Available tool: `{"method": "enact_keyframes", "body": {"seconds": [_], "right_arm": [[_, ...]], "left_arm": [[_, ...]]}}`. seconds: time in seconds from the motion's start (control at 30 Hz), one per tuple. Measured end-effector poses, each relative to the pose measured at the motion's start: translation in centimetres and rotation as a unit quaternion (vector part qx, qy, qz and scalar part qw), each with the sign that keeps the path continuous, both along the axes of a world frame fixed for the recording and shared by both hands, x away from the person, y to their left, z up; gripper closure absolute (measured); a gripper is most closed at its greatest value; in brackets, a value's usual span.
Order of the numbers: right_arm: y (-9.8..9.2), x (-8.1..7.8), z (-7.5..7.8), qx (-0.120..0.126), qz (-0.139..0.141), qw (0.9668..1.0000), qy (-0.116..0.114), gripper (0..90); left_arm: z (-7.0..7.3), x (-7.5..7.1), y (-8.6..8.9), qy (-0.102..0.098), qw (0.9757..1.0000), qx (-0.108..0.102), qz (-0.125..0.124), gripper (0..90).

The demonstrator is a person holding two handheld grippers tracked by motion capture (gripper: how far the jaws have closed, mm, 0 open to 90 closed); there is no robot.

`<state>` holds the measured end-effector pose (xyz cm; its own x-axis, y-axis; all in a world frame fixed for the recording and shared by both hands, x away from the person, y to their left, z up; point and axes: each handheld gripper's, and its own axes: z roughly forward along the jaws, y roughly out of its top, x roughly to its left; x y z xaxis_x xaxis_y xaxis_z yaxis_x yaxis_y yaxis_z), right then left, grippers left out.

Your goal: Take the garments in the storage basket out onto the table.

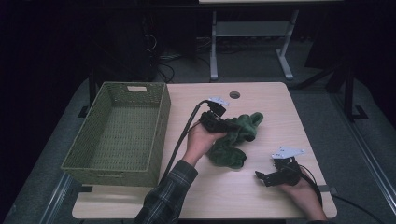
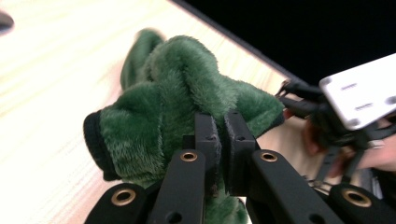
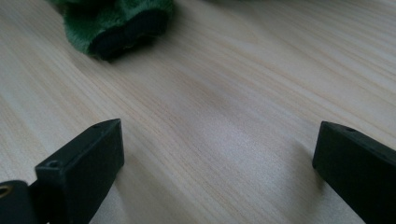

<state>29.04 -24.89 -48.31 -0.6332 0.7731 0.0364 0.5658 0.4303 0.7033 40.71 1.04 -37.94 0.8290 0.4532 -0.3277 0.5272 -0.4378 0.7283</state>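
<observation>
Wooden table (image 1: 280, 107), dim room — left gripper (image 2: 223, 135) pinches green plush (image 2: 177, 88); right gripper (image 3: 217, 154) apparently agape.

toy (image 2: 182, 93): green plush, fuzzy
bench (image 3: 224, 93): pale wood grain, smooth, matt
basket (image 1: 119, 128): woven, rough, olive
gripper (image 2: 219, 140): black matt plastic, brass rivets

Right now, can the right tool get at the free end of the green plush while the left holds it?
Probably yes: the right tool is open, with bare table between it and the green plush.
</observation>
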Motion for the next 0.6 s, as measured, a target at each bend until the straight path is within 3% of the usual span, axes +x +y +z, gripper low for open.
{"method": "enact_keyframes", "body": {"seconds": [0.07,0.17,0.27,0.43,0.6], "right_arm": [[0.0,0.0,0.0,0.0,0.0,1.0,0.0,1.8],[0.0,0.0,0.0,0.001,0.0,1.0,0.002,1.8],[0.0,0.0,0.0,0.001,0.001,1.0,0.0,1.8],[0.0,0.0,0.0,0.002,0.0,1.0,0.002,1.8],[0.0,0.0,0.0,0.0,0.001,1.0,0.001,1.8]], "left_arm": [[-0.5,0.1,-0.3,0.003,1.0,0.005,-0.002,85.7],[-2.5,0.4,-1.3,0.012,0.9996,0.023,-0.013,83.5],[-3.5,0.4,-1.7,0.013,0.9994,0.03,-0.015,71.1],[-2.5,-0.1,-1.0,-0.005,0.9995,0.028,-0.014,51.9],[-0.9,-1.0,0.4,-0.025,0.9994,0.022,-0.009,48.4]]}}
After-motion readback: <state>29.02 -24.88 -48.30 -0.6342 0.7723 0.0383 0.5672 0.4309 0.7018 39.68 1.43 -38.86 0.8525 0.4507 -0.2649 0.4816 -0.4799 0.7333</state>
